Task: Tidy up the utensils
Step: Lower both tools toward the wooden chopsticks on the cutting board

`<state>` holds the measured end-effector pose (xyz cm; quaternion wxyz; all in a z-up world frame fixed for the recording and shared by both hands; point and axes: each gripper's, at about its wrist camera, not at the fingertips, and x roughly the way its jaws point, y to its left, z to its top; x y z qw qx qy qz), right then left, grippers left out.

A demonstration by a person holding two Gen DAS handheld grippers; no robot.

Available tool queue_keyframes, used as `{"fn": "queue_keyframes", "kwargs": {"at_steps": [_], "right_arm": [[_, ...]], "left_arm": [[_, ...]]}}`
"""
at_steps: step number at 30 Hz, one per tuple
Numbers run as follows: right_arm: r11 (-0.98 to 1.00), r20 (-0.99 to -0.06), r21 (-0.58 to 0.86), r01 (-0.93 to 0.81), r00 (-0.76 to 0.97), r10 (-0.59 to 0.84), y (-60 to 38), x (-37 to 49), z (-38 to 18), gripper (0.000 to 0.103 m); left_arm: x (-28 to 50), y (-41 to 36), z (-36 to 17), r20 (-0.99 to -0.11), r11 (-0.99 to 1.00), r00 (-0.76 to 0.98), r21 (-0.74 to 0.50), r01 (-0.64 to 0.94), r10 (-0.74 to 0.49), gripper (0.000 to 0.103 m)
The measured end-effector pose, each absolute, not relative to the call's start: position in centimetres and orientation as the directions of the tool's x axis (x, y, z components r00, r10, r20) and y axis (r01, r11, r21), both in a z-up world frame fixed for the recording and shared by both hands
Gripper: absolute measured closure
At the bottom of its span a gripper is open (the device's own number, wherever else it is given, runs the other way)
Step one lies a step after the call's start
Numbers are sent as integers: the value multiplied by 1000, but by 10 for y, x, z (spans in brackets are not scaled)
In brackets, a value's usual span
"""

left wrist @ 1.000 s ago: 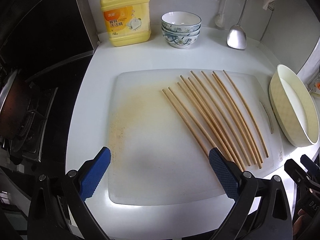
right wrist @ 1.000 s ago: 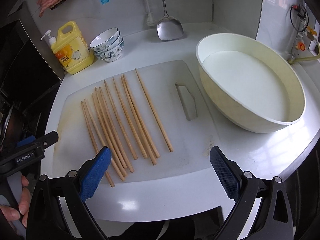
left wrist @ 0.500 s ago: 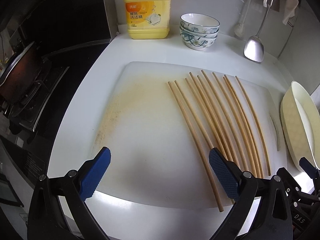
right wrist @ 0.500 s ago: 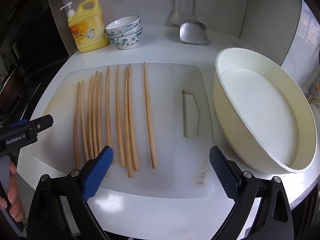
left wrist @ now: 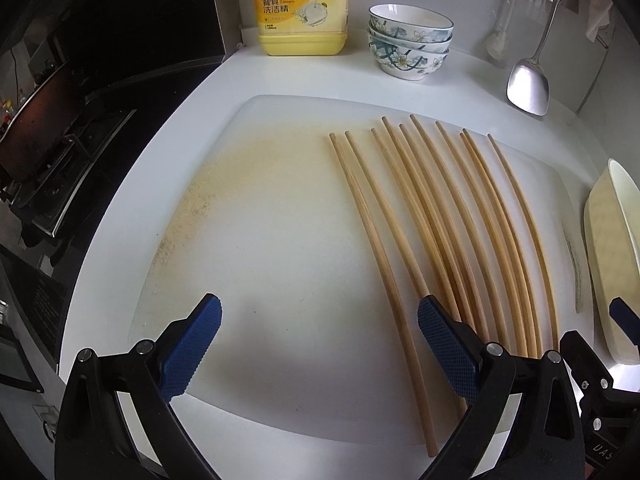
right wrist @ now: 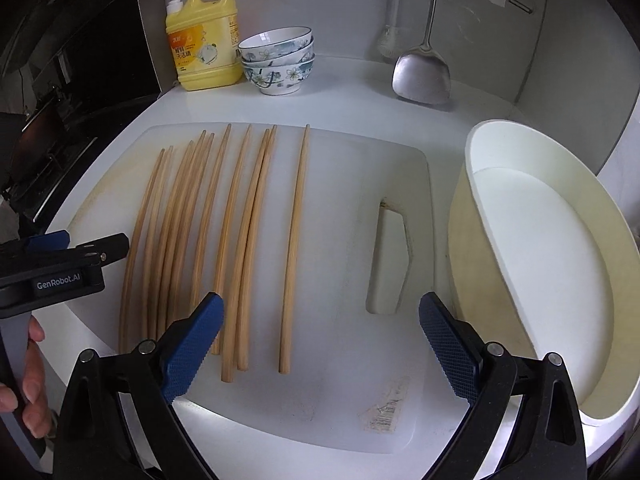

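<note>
Left claw (left wrist: 318, 344): blue fingers spread wide apart, nothing between them. It hangs over the 6 o'clock edge of the white cutting board (left wrist: 260, 240); the right-hand finger sits above the near ends of the chopsticks (left wrist: 436, 220).

Right claw (right wrist: 320, 344): fingers likewise wide apart, empty, over the near right part of the board, between the chopsticks and the board's handle cut-out (right wrist: 390, 260).

Chopsticks: a loose row of bamboo sticks lying flat on the board, roughly parallel, running from 6 toward 12 o'clock. In the right wrist view they fill the left half of the board. Several touch or overlap near their ends; the rightmost stick (right wrist: 294, 248) lies apart from the rest. Exact count uncertain where sticks bunch together.

Board: rests on the white desk (right wrist: 352, 80), with a yellowish stain on its left portion and a worn label near its 5 o'clock corner.

Surroundings, right wrist view:
- Cream basin (right wrist: 540, 272) at 3 o'clock, just beside the board, tilted.
- Yellow detergent bottle (right wrist: 204, 40) with pump at 11 o'clock, against the wall.
- Stack of flower-patterned bowls (right wrist: 278, 62) just beside the bottle.
- Metal spatula (right wrist: 422, 72) hanging at 1 o'clock, blade near the desk.
- A hand (right wrist: 30, 380) at 8 o'clock grips the left claw's body.

Stove area, dark, at 9 o'clock in the left wrist view.
</note>
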<state>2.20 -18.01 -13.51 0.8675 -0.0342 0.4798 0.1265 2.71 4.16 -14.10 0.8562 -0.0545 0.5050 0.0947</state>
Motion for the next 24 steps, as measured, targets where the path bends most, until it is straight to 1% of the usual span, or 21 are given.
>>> {"fn": "queue_keyframes", "kwargs": {"at_steps": [4, 9, 19, 24], "right_arm": [[976, -850, 80, -201, 497, 172, -182, 32, -141, 9], [976, -855, 32, -213, 499, 138, -173, 39, -146, 9], [981, -859, 28, -189, 497, 120, -170, 52, -151, 9], [983, -855, 34, -183, 504, 124, -166, 60, -155, 9]], "left_arm": [[31, 42, -148, -881, 972, 457, 12, -236, 122, 6], [33, 45, -151, -881, 966, 457, -4, -257, 118, 6], [36, 53, -155, -876, 957, 457, 16, -291, 154, 5], [32, 72, -157, -873, 947, 464, -12, -320, 146, 5]]}}
